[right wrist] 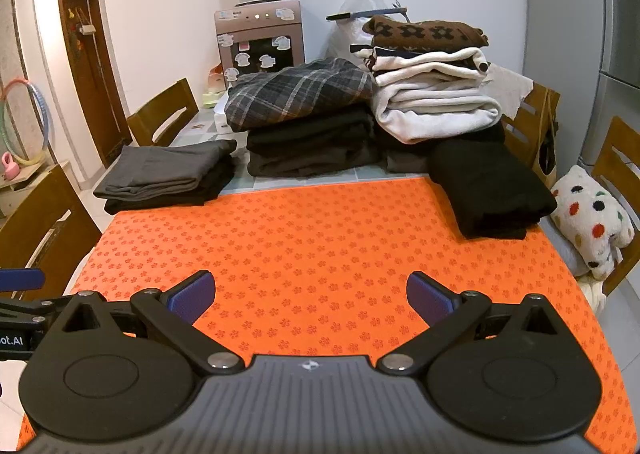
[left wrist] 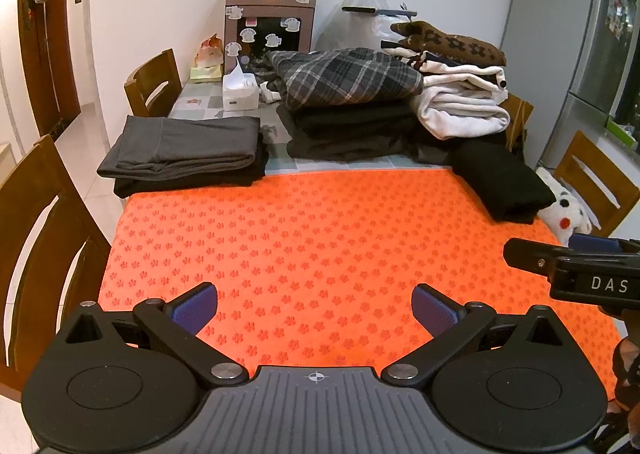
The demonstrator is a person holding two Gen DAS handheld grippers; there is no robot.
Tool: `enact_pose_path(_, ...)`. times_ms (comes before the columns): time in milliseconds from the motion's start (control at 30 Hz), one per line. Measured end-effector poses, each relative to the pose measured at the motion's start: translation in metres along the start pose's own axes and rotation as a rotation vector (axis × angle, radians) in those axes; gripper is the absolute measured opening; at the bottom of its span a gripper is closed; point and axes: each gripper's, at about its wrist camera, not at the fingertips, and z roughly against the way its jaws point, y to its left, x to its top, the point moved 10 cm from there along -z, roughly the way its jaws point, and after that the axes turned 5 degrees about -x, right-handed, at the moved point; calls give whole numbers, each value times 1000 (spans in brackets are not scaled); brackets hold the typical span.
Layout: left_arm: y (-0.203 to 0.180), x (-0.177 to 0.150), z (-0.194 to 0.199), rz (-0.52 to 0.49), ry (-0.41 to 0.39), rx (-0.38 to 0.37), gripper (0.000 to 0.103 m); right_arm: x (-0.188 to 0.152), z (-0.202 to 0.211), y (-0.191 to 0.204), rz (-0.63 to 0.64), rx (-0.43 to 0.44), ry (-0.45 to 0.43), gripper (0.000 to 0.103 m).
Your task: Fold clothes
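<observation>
My left gripper [left wrist: 315,308] hangs open over the near part of an orange mat [left wrist: 320,238] with nothing between its blue pads. My right gripper [right wrist: 311,296] is open too, over the same orange mat [right wrist: 320,238], and its side shows at the right edge of the left wrist view. Folded clothes line the mat's far edge: a grey stack [left wrist: 184,149] [right wrist: 168,173] at the left, a plaid garment [left wrist: 344,77] [right wrist: 296,93] on dark ones in the middle, white and brown pieces [left wrist: 460,101] [right wrist: 436,101] at the right. A folded black garment [left wrist: 500,181] [right wrist: 488,189] overlaps the mat's right corner.
Wooden chairs [left wrist: 40,238] [right wrist: 616,173] stand on both sides of the table. A spotted white plush [right wrist: 592,221] lies on the right chair. Behind the clothes are a water dispenser [left wrist: 268,21], a tissue box [left wrist: 240,89] and a plastic bag [left wrist: 360,21]. A fridge [left wrist: 580,53] stands at the right.
</observation>
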Motion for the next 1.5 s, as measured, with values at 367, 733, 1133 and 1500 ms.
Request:
enact_pose_path(367, -1, -2, -4, 10, -2, 8, 103, 1, -2, -1, 11, 1, 2, 103)
enact_pose_path(733, 0, -4, -4, 13, 5, 11, 103, 1, 0, -1, 4, -1, 3, 103)
enact_pose_path(1133, 1, -2, -3, 14, 12, 7, 103, 0, 1, -2, 3, -5, 2, 103)
enact_pose_path(1500, 1, -3, -5, 15, 16, 7, 103, 1, -1, -3, -3, -9, 6, 103)
